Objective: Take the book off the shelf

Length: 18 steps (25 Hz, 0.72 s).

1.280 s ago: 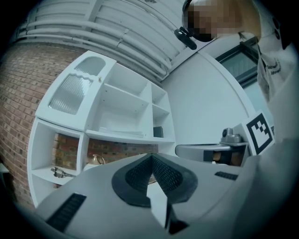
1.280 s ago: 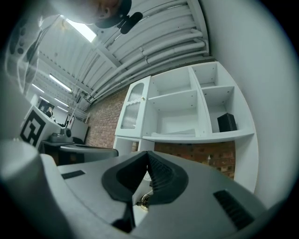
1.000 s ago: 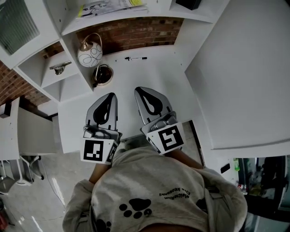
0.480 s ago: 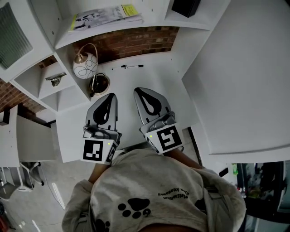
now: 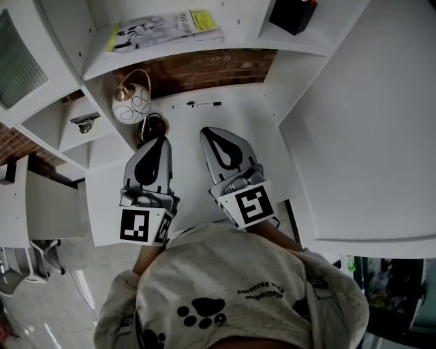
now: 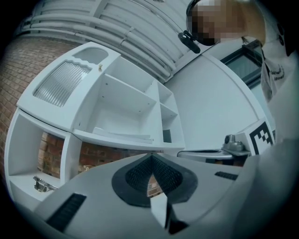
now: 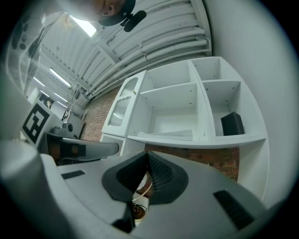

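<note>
The book (image 5: 165, 28) lies flat on a white shelf board (image 5: 204, 46), its cover white with a yellow corner. It shows as a thin pale slab in the left gripper view (image 6: 122, 136) and the right gripper view (image 7: 172, 134). My left gripper (image 5: 157, 141) and my right gripper (image 5: 212, 132) are held side by side over the white desk (image 5: 238, 116), below that shelf and well short of the book. Both are shut with nothing between the jaws.
A round patterned lamp (image 5: 131, 102) with a brass base (image 5: 152, 127) stands left of the grippers. A black marker (image 5: 204, 104) lies on the desk. A black box (image 5: 291, 15) sits in the shelf's right bay. A small metal object (image 5: 84, 123) rests on a lower left shelf.
The head view has shifted a little, so the shelf and book show more fully. The left gripper has edged up toward the lamp. Both stay shut.
</note>
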Each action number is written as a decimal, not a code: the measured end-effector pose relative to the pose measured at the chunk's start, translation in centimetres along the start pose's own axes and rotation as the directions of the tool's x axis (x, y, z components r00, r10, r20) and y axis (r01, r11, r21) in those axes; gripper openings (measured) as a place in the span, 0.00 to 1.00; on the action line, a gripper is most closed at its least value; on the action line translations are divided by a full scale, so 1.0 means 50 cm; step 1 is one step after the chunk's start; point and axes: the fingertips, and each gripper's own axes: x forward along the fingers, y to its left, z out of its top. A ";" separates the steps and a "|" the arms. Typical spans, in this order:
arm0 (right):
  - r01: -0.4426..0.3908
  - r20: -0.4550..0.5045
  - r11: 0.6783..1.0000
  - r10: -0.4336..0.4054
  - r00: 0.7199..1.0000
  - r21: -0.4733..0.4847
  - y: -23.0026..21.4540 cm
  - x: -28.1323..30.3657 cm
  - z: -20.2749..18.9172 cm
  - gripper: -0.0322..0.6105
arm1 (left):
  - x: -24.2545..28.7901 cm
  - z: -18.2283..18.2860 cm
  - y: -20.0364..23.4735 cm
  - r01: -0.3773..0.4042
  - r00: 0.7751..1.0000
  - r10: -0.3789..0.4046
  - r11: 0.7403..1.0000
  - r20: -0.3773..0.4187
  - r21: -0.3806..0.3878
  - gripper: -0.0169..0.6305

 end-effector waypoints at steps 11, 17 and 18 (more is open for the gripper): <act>0.010 0.068 0.998 -0.006 0.998 -0.064 -0.049 0.049 0.028 0.07 | 0.045 0.032 0.033 -0.003 0.999 0.002 0.999 0.036 0.036 0.04; -0.001 0.089 0.996 0.009 0.996 -0.085 -0.065 0.088 0.058 0.07 | 0.074 0.048 0.047 0.010 0.999 -0.013 0.998 0.045 0.062 0.04; -0.003 0.093 0.995 0.013 0.996 -0.104 -0.069 0.096 0.064 0.07 | 0.079 0.047 0.052 0.011 0.999 -0.013 0.998 0.043 0.062 0.04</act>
